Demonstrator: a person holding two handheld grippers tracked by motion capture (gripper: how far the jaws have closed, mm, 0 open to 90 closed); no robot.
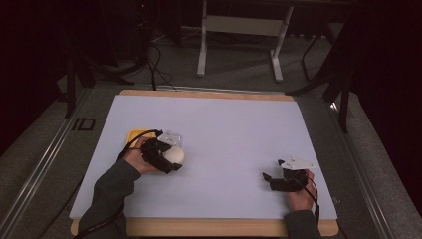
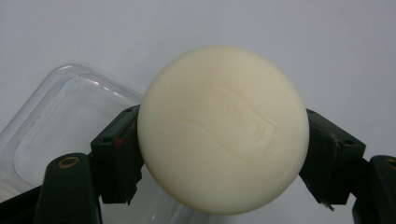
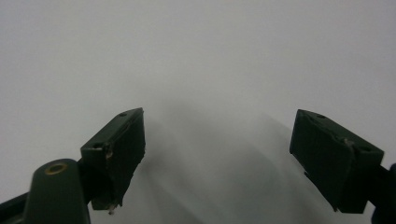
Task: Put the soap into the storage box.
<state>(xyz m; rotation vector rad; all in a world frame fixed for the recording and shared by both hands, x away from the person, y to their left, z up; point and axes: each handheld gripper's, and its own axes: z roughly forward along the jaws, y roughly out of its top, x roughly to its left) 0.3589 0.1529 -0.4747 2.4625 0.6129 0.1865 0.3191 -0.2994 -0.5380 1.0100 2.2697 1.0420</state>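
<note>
Soap bar (image 2: 223,128): round, cream, clamped between your left tongs (image 1: 166,158), pads pressing both sides, grip looks centred. Bar lifted just beside clear tray (image 2: 60,121), tray lying on yellow sponge or lid (image 1: 135,135), can't tell which. Your right tongs (image 3: 217,154) spread wide, holding nothing, hovering low over white desk (image 1: 224,129), well apart from soap. Judgement: pick done; placing left, likely into tray or onto desk. Tray holds nothing so far.

Left gripper (image 1: 166,158) jaws clamped; right gripper (image 1: 271,180) jaws spread apart.
</note>
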